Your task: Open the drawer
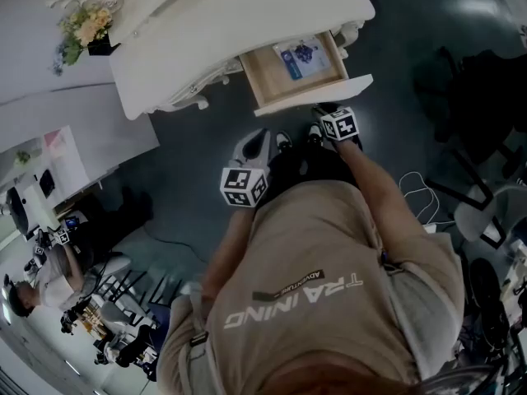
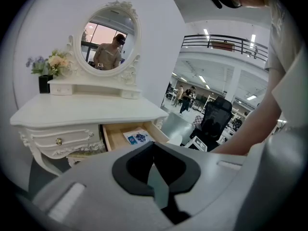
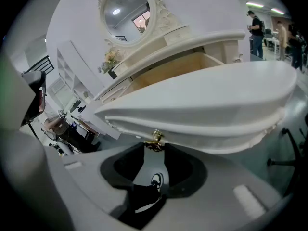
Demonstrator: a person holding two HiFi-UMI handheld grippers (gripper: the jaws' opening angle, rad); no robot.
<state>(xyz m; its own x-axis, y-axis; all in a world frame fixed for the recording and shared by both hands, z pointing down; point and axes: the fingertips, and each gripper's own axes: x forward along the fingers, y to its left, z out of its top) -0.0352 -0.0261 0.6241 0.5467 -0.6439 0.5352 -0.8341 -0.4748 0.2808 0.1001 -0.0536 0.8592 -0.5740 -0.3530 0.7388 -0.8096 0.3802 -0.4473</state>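
At upper centre of the head view, the pale wooden drawer (image 1: 317,95), with its curved white-painted front, stands well out of the ornate white desk (image 1: 247,6). It looks rigid, light and free-sliding. The small brass knob (image 3: 154,141), glossy and perhaps slippery, is the natural hold. The right gripper (image 3: 154,149) pinches it narrowly, and the left gripper (image 2: 154,153) is closed on nothing.

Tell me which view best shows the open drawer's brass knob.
The right gripper view: the brass knob sits close up between the right gripper jaws, on the drawer front. In the head view that gripper covers it; the left gripper view shows only the drawer's inside.
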